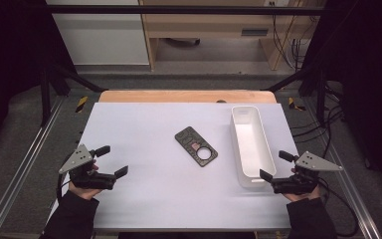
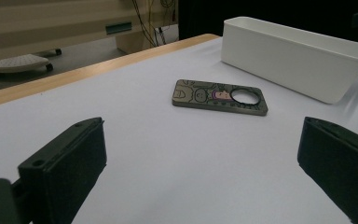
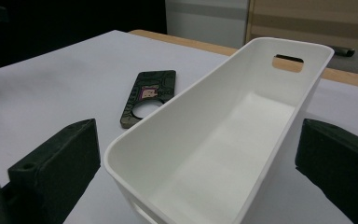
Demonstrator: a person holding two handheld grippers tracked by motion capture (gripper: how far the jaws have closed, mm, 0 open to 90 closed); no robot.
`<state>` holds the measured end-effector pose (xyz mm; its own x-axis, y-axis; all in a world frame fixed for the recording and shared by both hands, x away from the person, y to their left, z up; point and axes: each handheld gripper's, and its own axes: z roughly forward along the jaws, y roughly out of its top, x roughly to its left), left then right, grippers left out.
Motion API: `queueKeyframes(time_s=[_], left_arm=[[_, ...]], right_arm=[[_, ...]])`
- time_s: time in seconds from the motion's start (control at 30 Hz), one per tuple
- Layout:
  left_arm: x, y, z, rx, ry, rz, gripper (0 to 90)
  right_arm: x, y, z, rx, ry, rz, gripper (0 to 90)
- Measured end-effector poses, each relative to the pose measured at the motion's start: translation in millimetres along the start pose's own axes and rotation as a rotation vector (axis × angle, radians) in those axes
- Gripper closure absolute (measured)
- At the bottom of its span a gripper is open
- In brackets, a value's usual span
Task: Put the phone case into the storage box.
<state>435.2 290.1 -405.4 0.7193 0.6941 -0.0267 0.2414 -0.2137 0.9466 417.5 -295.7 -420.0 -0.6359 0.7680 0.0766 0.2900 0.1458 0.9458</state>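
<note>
A dark flat phone case [image 1: 196, 146] with a round hole and a small pink picture lies in the middle of the white table [image 1: 154, 194]. It also lies ahead of the jaws in the left gripper view [image 2: 219, 96] and beside the bin in the right gripper view [image 3: 148, 95]. A long white bin [image 1: 250, 144] stands empty to its right. My left gripper [image 1: 111, 160] rests open near the table's left edge, nothing between its jaws. My right gripper [image 1: 274, 165] is open at the bin's near end, and the bin [image 3: 223, 135] stands just ahead of its jaws.
The table's wooden far edge [image 1: 186, 96] borders the floor and a wooden cabinet [image 1: 219, 30]. Metal rails [image 1: 20, 164] run along both sides, with cables [image 1: 323, 129] on the right. The bin [image 2: 298, 56] sits far right in the left gripper view.
</note>
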Motion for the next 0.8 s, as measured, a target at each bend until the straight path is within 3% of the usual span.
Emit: queueKeyframes(time_s=[0.57,0.8], left_arm=[[-8.2,10.1,19.2,0.040,0.015,-0.036,0.9],[-15.9,18.5,32.4,0.062,0.016,-0.032,1.2]], right_arm=[[-0.3,0.3,-0.8,-0.006,0.003,0.000,0.3],[0.4,0.3,1.2,0.002,0.007,-0.006,0.3]])
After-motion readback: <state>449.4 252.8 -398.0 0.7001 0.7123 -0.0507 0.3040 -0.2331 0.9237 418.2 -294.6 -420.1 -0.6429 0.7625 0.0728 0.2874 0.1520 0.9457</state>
